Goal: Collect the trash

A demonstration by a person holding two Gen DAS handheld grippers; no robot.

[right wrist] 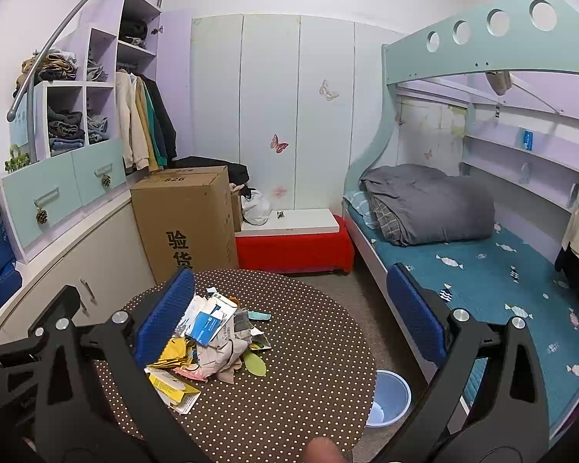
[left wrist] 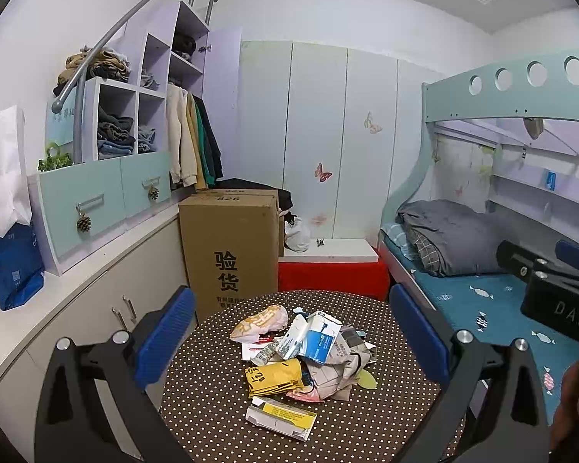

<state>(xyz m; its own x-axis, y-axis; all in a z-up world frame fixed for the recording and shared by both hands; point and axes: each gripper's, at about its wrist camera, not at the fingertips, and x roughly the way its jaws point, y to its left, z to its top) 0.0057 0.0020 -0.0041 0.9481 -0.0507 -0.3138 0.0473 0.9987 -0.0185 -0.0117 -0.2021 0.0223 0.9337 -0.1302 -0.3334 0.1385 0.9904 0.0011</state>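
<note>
The left gripper [left wrist: 289,343] is spread wide with nothing between its blue pads [left wrist: 166,337], raised above the near edge of a round dotted table [left wrist: 220,397]. The trash pile [left wrist: 305,355] lies on the table ahead of it, framed between the two fingers without touching either. Nearest in the pile is a flattened white and yellow carton [left wrist: 281,418], then a crumpled yellow wrapper [left wrist: 274,377], grey-white crumpled paper [left wrist: 343,370], a blue and white box [left wrist: 320,337] and, furthest back, a pale orange bag [left wrist: 259,322].

The right gripper [right wrist: 285,322] is also open and empty, held above the same table [right wrist: 289,397]. From its view the trash pile [right wrist: 212,343] sits left of centre, just beside and partly behind the left blue pad [right wrist: 164,314], well apart from the right pad. A fingertip [right wrist: 322,449] shows at the bottom edge.

On the floor by the table's right side stands a pale blue bin [right wrist: 390,397], partly hidden by the tabletop. Beyond the table are a tall cardboard box [right wrist: 185,220], a red bench with a white top [right wrist: 293,247] and a bunk bed [right wrist: 482,262] carrying a folded grey quilt [right wrist: 428,204]. White wardrobe doors [right wrist: 270,115] close the back wall.
</note>
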